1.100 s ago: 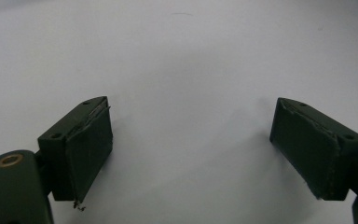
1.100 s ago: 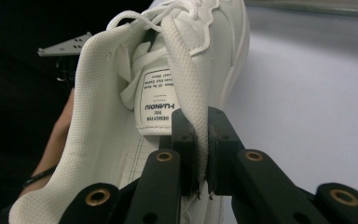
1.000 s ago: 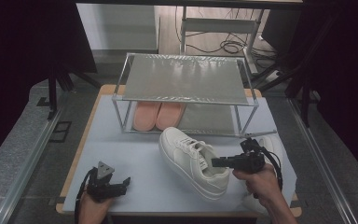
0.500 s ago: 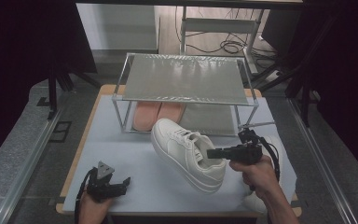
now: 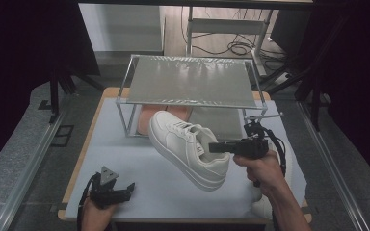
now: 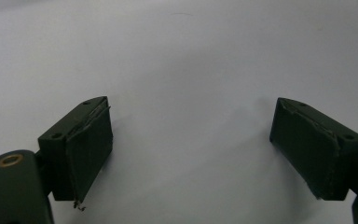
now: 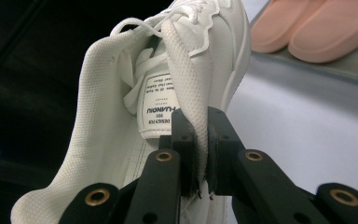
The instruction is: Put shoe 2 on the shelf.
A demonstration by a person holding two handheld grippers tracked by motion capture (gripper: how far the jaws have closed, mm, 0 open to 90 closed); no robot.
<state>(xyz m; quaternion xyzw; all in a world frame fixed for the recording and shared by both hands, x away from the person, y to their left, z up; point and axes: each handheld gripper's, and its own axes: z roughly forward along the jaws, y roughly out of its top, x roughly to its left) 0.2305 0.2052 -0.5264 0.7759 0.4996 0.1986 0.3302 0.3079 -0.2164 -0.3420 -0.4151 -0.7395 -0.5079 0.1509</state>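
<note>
A white sneaker (image 5: 188, 147) hangs in the air above the pale table mat, toe pointing toward the rack. My right gripper (image 5: 212, 147) is shut on the sneaker's collar wall; in the right gripper view the sneaker (image 7: 177, 88) shows its tongue label, with the right gripper (image 7: 204, 140) pinching the fabric edge. My left gripper (image 5: 127, 188) rests near the table's front left, open. In the left gripper view the left gripper (image 6: 191, 149) has its jaws wide apart over the bare mat.
A metal-framed rack (image 5: 188, 82) with a mesh shelf stands at the back of the table. A pair of pink slippers (image 5: 151, 115) lies under it, also seen as pink slippers (image 7: 317, 30). Another white shoe (image 5: 262, 204) peeks out by the right forearm.
The right gripper has lifted the sneaker off the mat and carried it up and toward the rack. The left gripper has stayed where it was.
</note>
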